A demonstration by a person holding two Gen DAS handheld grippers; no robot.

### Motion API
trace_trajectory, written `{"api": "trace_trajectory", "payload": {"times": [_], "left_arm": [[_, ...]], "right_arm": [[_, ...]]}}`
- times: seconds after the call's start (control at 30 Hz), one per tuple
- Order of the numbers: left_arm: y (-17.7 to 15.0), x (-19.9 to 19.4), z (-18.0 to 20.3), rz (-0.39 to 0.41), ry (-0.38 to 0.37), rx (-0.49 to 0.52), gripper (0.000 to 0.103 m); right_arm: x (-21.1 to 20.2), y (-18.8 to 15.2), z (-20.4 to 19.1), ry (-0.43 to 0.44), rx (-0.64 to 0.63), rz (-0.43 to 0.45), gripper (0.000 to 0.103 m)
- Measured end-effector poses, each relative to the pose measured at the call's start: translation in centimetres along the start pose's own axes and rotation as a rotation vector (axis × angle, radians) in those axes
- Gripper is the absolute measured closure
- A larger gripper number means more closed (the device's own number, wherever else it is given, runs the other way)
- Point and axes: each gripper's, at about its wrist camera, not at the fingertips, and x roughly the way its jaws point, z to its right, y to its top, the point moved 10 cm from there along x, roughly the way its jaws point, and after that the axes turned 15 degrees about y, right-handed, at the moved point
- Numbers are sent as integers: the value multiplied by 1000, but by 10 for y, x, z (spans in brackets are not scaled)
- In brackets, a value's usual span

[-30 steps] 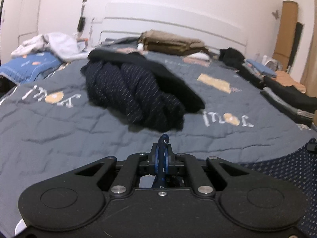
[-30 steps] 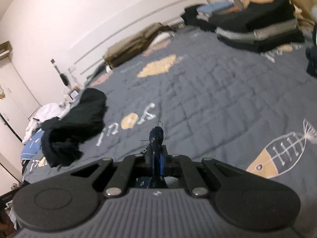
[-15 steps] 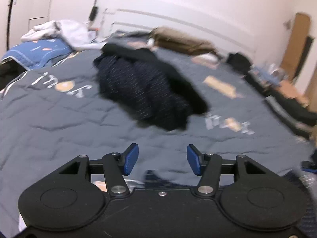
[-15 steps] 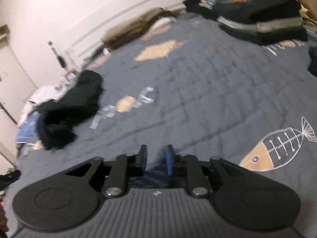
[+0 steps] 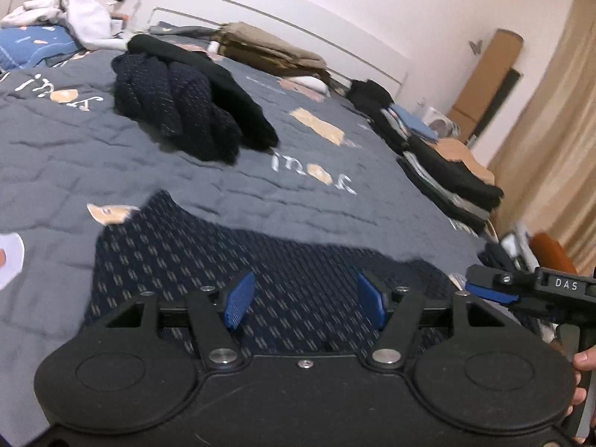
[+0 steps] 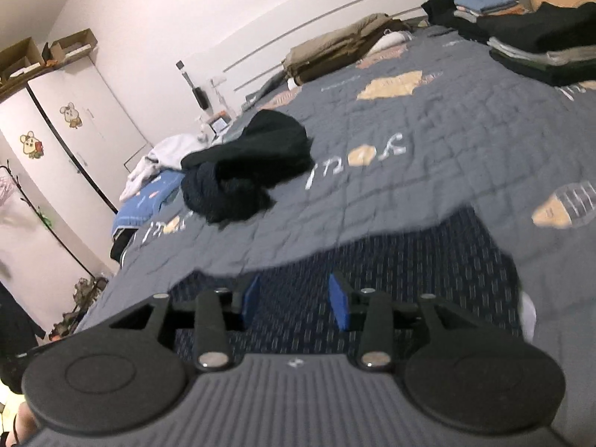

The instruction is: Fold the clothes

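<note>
Both held low over the near edge of the bed, aimed across the grey quilt (image 5: 111, 156). Left gripper (image 5: 303, 305) spread wide, blue pads (image 5: 238, 303) well apart and clamping nothing, just hanging above the navy patterned garment (image 5: 223, 257) lying flat on the quilt. Right gripper (image 6: 294, 301) also released, gap a bit narrower, over the same garment (image 6: 409, 260); whether either one actually touches the cloth, can't say, edges too blurry. Also visible at the right edge of the left camera, with fingertips of a hand (image 5: 583, 363) below it. Further out: crumpled dark clothes heap (image 5: 186, 100) mid-bed, folded stack (image 5: 447, 171) along the right side, tan bundle (image 5: 268, 50) near the headboard.
</note>
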Motion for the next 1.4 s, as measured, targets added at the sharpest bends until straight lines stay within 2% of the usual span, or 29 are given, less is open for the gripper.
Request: {"api": "trace_trajectory", "payload": {"times": [0.2,0.37,0.5,0.63,0.77,0.83,0.93,1.03,1.1,1.2,1.33,1.4], "left_arm": [[-41,-9,11,-43,10,55,42],[-62,-6,-10,-108,84,64,42],[-78,-6,-31,-156,148,60,42],[-76,-17,-55,-145,179,19,42],[-73,-32,-71,-126,203,-7,42],[-73,-41,-74,-111,198,-26,42],[-68,-52,-70,-73,163,-45,37],[-69,-54,-60,-58,154,-5,35],[-73,-50,-55,-71,163,18,36],[-79,-46,-53,-88,188,45,35],[-80,-47,-48,-67,209,91,35],[-79,-50,-45,-61,202,96,35]], "right_arm": [[-18,-45,-10,-22,13,-42,62],[-20,-77,3,-67,33,-82,62],[-28,-97,32,-127,68,-120,62],[-46,-97,54,-153,128,-96,63],[-58,-96,60,-209,101,-96,63],[-61,-99,61,-237,87,-108,63],[-65,-96,50,-234,79,-83,62],[-66,-92,30,-181,39,-55,62],[-61,-95,25,-168,24,-79,62],[-56,-108,41,-239,41,-141,62],[-62,-113,57,-244,110,-121,62],[-67,-105,47,-223,91,-84,62]]}}
